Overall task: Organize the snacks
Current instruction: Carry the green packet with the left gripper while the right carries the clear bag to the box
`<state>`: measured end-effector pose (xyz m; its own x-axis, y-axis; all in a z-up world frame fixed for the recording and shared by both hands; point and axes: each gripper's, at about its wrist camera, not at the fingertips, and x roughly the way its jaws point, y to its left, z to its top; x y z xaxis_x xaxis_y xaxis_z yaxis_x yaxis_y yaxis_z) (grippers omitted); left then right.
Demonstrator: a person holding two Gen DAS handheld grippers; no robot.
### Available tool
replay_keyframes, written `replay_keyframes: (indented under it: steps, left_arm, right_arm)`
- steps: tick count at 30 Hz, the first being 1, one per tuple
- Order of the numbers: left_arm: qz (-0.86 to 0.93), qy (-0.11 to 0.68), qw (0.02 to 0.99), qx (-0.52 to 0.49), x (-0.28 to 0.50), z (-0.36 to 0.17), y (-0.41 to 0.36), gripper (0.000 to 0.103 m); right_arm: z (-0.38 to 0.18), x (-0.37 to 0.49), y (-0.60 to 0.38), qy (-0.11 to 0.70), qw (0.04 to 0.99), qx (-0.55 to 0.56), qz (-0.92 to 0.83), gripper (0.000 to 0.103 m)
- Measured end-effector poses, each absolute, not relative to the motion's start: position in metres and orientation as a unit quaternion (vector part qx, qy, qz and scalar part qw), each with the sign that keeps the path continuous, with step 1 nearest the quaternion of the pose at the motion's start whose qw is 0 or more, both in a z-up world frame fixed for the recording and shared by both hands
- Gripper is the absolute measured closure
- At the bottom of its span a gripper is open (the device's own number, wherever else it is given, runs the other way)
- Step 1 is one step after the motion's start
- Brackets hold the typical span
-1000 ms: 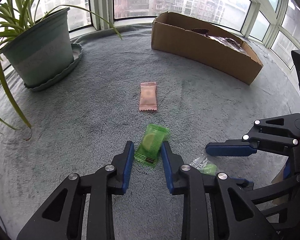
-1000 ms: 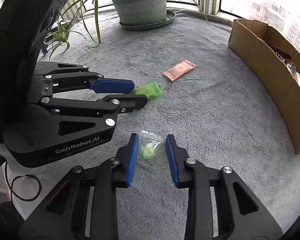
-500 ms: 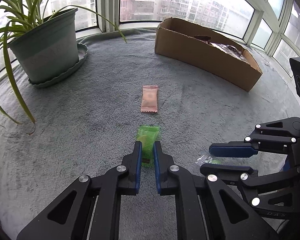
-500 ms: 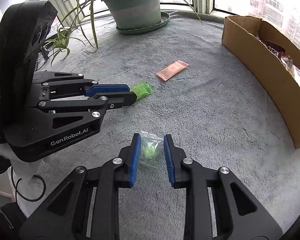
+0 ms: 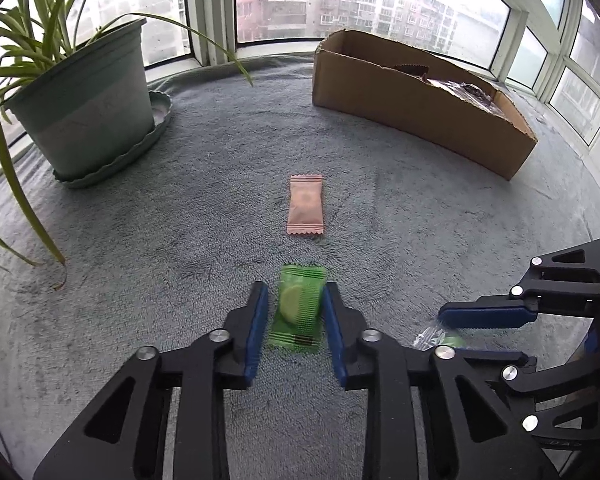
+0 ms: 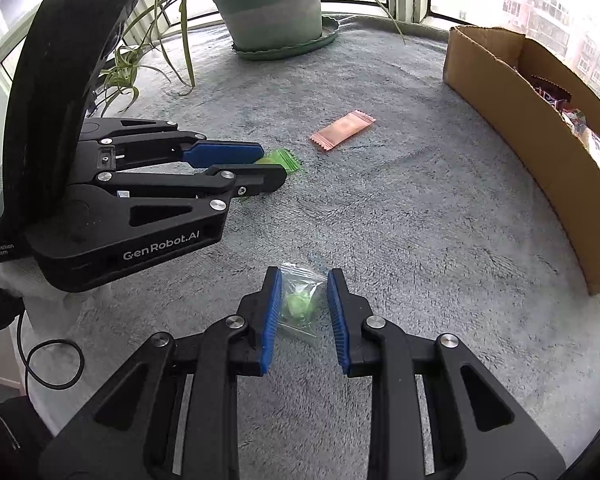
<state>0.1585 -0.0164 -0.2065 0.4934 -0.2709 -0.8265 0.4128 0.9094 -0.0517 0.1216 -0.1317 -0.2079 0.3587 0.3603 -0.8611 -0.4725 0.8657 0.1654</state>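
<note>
Straddling two light, crinkly packets on the gray-carpeted counter [image 5: 180, 240], we hold the left tongs [image 5: 296, 312] open around the green wrapper [image 5: 298, 312] and the right tongs [image 6: 302, 304] open around the clear bag [image 6: 300, 304], best pinched across their flat middles.

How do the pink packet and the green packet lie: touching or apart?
Apart. The left wrist view shows a strip of bare grey cloth between the pink packet and the green packet.
</note>
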Motion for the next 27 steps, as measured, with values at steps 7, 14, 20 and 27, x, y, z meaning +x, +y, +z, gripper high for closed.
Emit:
replay_keyframes:
  steps: [7, 14, 20, 27]
  left_arm:
    - [-0.182, 0.462, 0.866, 0.056, 0.154, -0.201, -0.008, 0.084]
    - [-0.188, 0.425, 0.884, 0.057, 0.151, -0.164, -0.016, 0.084]
    - [-0.209, 0.387, 0.896, 0.061, 0.160, -0.128, -0.040, 0.084]
    - [-0.234, 0.361, 0.900, 0.064, 0.184, -0.106, -0.079, 0.084]
  right_arm:
    - [-0.199, 0.120, -0.142, 0.497, 0.831, -0.044, 0.248, 0.078]
    - [-0.170, 0.128, -0.166, 0.469, 0.851, -0.038, 0.235, 0.078]
    - [-0.139, 0.146, -0.201, 0.439, 0.874, -0.034, 0.205, 0.078]
    - [-0.113, 0.173, -0.252, 0.415, 0.896, -0.027, 0.158, 0.078]
